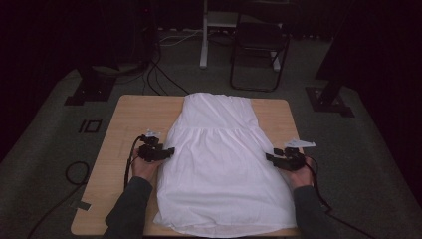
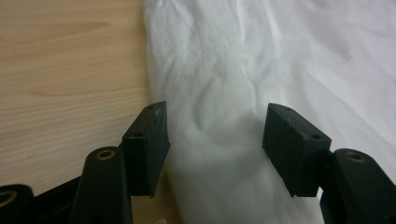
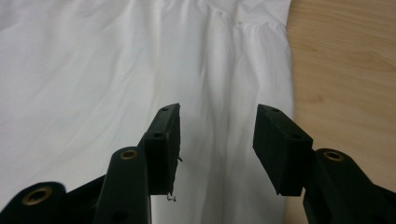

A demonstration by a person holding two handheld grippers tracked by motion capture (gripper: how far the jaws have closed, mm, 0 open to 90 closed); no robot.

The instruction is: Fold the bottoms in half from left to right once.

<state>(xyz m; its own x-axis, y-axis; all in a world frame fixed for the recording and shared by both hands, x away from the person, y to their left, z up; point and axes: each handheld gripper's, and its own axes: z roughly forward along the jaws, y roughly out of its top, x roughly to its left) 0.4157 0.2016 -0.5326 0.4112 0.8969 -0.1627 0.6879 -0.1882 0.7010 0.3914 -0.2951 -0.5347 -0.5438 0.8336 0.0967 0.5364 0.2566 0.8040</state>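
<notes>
both grippers spread at the sides of the white dress

left gripper: jaws stand apart, nothing pinched. in the left gripper view the gap between them looks onto the dress's side edge, a rumpled fold of white cloth lying under and beyond the tips. one jaw sits over the line where cloth meets bare wood, the other over cloth. whether the pads touch the fabric i cannot tell.

right gripper: jaws also spread, nothing between the pads. in the right gripper view the gap frames the dress's other side edge, with soft lengthwise creases running away from the tips and the gathered seam farther off. bare wood shows just beyond one jaw.

white dress: lies flat and spread along the middle of the table, narrow top toward the far edge, wide hem at the near edge, reaching just about to it. a gathered seam crosses it below the top part.

high view: the left gripper sits at the dress's left side about midway along the table's length, tips pointing inward at the cloth. the right gripper mirrors it at the right side, close to the table's right edge. both hands and dark sleeves come in from the near edge, cables trailing back.

beyond the far edge: a dark folding chair on grey carpet.
</notes>
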